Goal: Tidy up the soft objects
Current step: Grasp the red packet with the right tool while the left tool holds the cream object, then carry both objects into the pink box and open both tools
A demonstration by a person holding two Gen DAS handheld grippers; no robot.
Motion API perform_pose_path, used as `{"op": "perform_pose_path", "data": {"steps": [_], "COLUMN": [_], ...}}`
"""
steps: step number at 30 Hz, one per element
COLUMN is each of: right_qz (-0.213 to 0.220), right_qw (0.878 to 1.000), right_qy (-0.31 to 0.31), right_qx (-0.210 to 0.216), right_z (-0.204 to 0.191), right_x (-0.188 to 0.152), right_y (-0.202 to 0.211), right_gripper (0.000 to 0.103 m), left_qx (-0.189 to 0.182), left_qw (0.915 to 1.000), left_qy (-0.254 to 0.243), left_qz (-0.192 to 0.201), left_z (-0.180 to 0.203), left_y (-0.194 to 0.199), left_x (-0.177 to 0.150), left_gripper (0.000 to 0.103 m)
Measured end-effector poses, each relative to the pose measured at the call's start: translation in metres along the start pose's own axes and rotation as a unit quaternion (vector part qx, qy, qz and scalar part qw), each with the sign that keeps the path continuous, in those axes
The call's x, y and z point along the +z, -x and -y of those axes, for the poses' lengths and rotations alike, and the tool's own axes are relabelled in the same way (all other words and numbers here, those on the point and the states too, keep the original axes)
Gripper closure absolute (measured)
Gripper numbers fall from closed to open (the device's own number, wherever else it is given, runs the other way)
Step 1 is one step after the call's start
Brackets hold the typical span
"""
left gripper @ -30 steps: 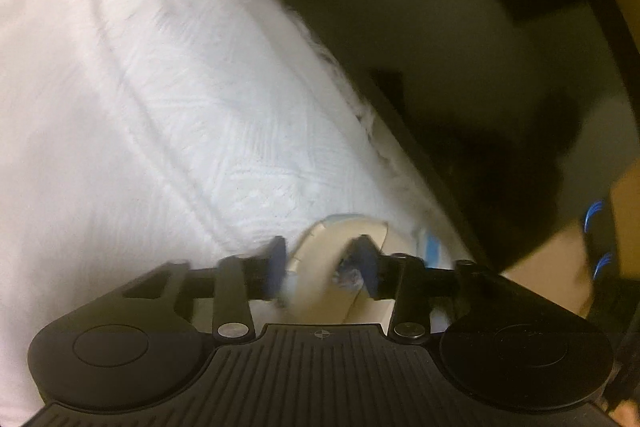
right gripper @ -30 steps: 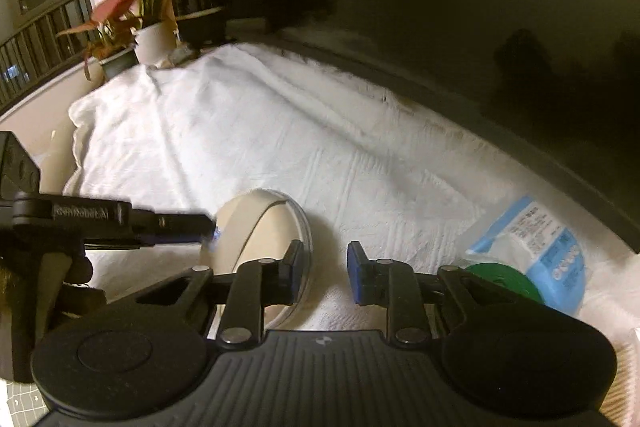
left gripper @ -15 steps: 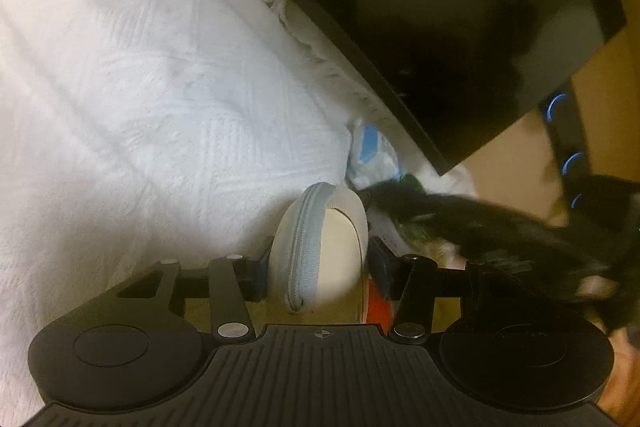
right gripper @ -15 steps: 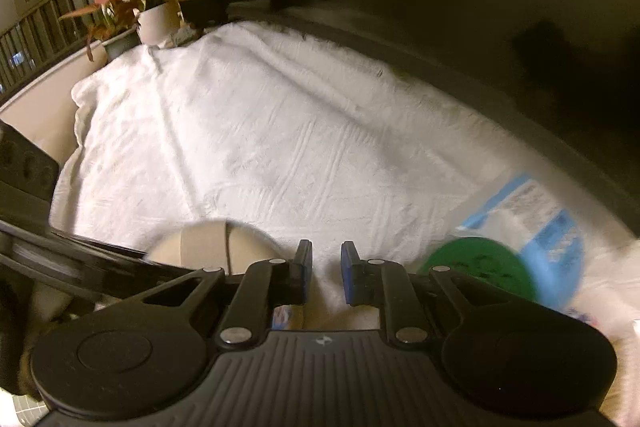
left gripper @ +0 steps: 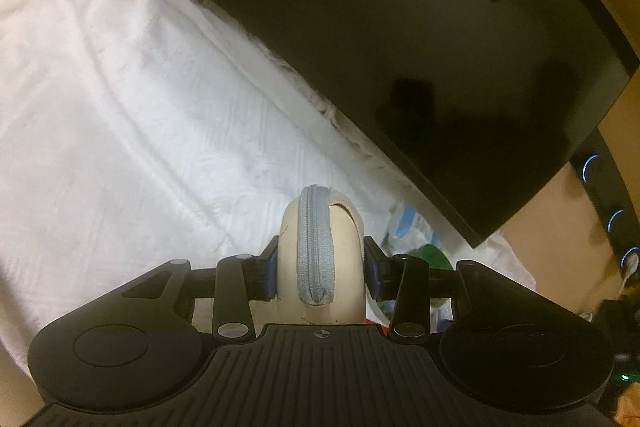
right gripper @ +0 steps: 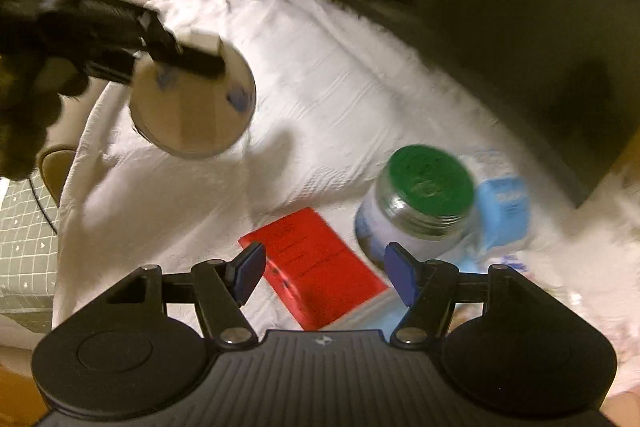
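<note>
Beige pouch (left gripper: 320, 259): round, zippered, hanging clear above the white cloth (left gripper: 120, 147).
Left gripper (left gripper: 320, 267): squeezing the pouch across its flat sides.
Right gripper (right gripper: 324, 275): fingers spread, holding nothing, hovering over the red card (right gripper: 312, 263) beside the jar (right gripper: 420, 203).
Risk: soft sides are yielding, so the pouch may be slipping free; the spread fingers may be knocking the jar over.

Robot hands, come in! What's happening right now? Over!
Left gripper shut on round beige pouch, lifted above white towel. Right gripper open, empty. Green-lidded jar, red booklet below it.
</note>
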State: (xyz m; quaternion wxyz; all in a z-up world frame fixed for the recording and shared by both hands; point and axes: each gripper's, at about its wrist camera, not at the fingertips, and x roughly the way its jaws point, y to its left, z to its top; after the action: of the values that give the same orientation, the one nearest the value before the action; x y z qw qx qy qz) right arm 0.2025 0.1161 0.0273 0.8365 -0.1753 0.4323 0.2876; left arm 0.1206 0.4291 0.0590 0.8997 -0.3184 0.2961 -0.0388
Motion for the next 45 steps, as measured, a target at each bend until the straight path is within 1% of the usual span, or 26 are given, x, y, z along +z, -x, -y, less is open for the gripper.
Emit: {"op": "perform_pose_path", "data": {"steps": [2, 4, 6, 8, 11, 12, 13, 14, 15, 17, 18, 19, 23, 24, 26, 27, 28, 29, 30, 32, 35, 37, 39, 41, 43, 45], "right_qz": [-0.005, -0.025, -0.046, -0.055, -0.067, -0.068, -0.064, -0.054, -0.042, -0.022, -0.019, -0.024, -0.063, -0.071, -0.068, -0.066, -0.066, -0.064, -0.063, -0.047, -0.018, -0.001, 0.021, 0.054, 0.083, 0.107], "right_qw": [1.0, 1.0, 0.998, 0.996, 0.988, 0.985, 0.984, 0.986, 0.99, 0.998, 0.999, 0.999, 0.997, 0.997, 0.997, 0.997, 0.997, 0.997, 0.997, 0.997, 0.998, 0.998, 0.996, 0.993, 0.989, 0.983], "right_qy": [-0.003, -0.005, -0.033, -0.073, -0.125, -0.128, -0.123, -0.104, -0.081, -0.029, -0.012, -0.008, -0.019, -0.014, 0.005, 0.01, 0.006, -0.004, -0.017, -0.036, -0.047, -0.068, -0.085, -0.098, -0.112, -0.127], "right_qx": [0.007, 0.0, 0.006, 0.012, 0.056, 0.09, 0.115, 0.122, 0.109, 0.057, 0.033, 0.024, 0.036, 0.039, 0.034, 0.033, 0.033, 0.033, 0.036, 0.039, 0.022, 0.012, -0.009, -0.033, -0.057, -0.083], "right_z": [0.0, 0.002, 0.01, 0.016, 0.018, 0.013, 0.007, -0.002, -0.01, -0.023, -0.025, -0.024, -0.011, -0.012, -0.018, -0.02, -0.019, -0.018, -0.014, -0.005, -0.003, 0.002, 0.009, 0.018, 0.033, 0.05], "right_x": [0.005, 0.006, 0.005, -0.001, -0.01, -0.011, -0.011, -0.01, -0.008, -0.003, -0.001, 0.002, 0.006, 0.006, 0.005, 0.005, 0.006, 0.004, 0.006, 0.009, 0.019, 0.029, 0.039, 0.048, 0.051, 0.048], "right_y": [-0.011, -0.025, -0.036, -0.039, -0.034, -0.029, -0.023, -0.016, -0.011, -0.008, -0.012, -0.018, -0.05, -0.057, -0.062, -0.062, -0.061, -0.057, -0.052, -0.033, 0.001, 0.024, 0.049, 0.08, 0.116, 0.156], "right_gripper": [0.037, 0.037, 0.037, 0.037, 0.035, 0.035, 0.036, 0.036, 0.036, 0.035, 0.035, 0.035, 0.035, 0.03, 0.027, 0.027, 0.037, 0.047, 0.049, 0.05, 0.05, 0.05, 0.05, 0.05, 0.05, 0.049], "left_qx": [0.002, 0.0, 0.0, 0.001, 0.003, 0.005, 0.01, 0.013, 0.016, 0.015, 0.012, 0.008, 0.003, 0.004, 0.012, 0.017, 0.022, 0.024, 0.023, 0.018, 0.007, 0.0, -0.012, -0.027, -0.046, -0.068], "left_qw": [1.0, 0.9999, 0.9998, 0.9997, 0.9996, 0.9995, 0.9995, 0.9994, 0.9994, 0.9995, 0.9995, 0.9995, 0.9995, 0.9995, 0.9995, 0.9994, 0.9994, 0.9994, 0.9994, 0.9996, 0.999, 0.9984, 0.9974, 0.9954, 0.9927, 0.9904], "left_qy": [0.004, 0.01, 0.017, 0.021, 0.028, 0.029, 0.029, 0.029, 0.027, 0.023, 0.023, 0.022, 0.008, 0.003, -0.002, -0.001, 0.001, 0.003, 0.002, -0.009, -0.043, -0.054, -0.066, -0.083, -0.098, -0.108], "left_qz": [-0.002, -0.007, -0.011, -0.011, -0.009, -0.01, -0.011, -0.012, -0.013, -0.015, -0.016, -0.018, -0.029, -0.031, -0.031, -0.029, -0.027, -0.025, -0.023, -0.018, 0.001, 0.015, 0.026, 0.039, 0.051, 0.053], "left_z": [-0.002, 0.001, -0.005, -0.013, -0.019, -0.02, -0.021, -0.021, -0.02, -0.015, -0.015, -0.014, -0.01, -0.009, -0.01, -0.011, -0.012, -0.013, -0.012, -0.005, 0.016, 0.033, 0.055, 0.08, 0.108, 0.134], "left_y": [0.003, 0.003, 0.009, 0.017, 0.022, 0.021, 0.021, 0.021, 0.02, 0.016, 0.014, 0.014, 0.01, 0.01, 0.011, 0.011, 0.012, 0.011, 0.011, 0.008, -0.001, -0.009, -0.017, -0.02, -0.022, -0.025], "left_x": [-0.002, -0.009, -0.012, -0.015, -0.016, -0.016, -0.015, -0.015, -0.014, -0.015, -0.015, -0.015, -0.016, -0.016, -0.016, -0.014, -0.012, -0.01, -0.005, 0.007, 0.032, 0.049, 0.064, 0.075, 0.082, 0.083], "left_gripper": [0.058, 0.058, 0.058, 0.058, 0.058, 0.058, 0.058, 0.058, 0.058, 0.058, 0.058, 0.058, 0.058, 0.058, 0.058, 0.058, 0.058, 0.058, 0.058, 0.058, 0.058, 0.058, 0.058, 0.058, 0.058, 0.058]}}
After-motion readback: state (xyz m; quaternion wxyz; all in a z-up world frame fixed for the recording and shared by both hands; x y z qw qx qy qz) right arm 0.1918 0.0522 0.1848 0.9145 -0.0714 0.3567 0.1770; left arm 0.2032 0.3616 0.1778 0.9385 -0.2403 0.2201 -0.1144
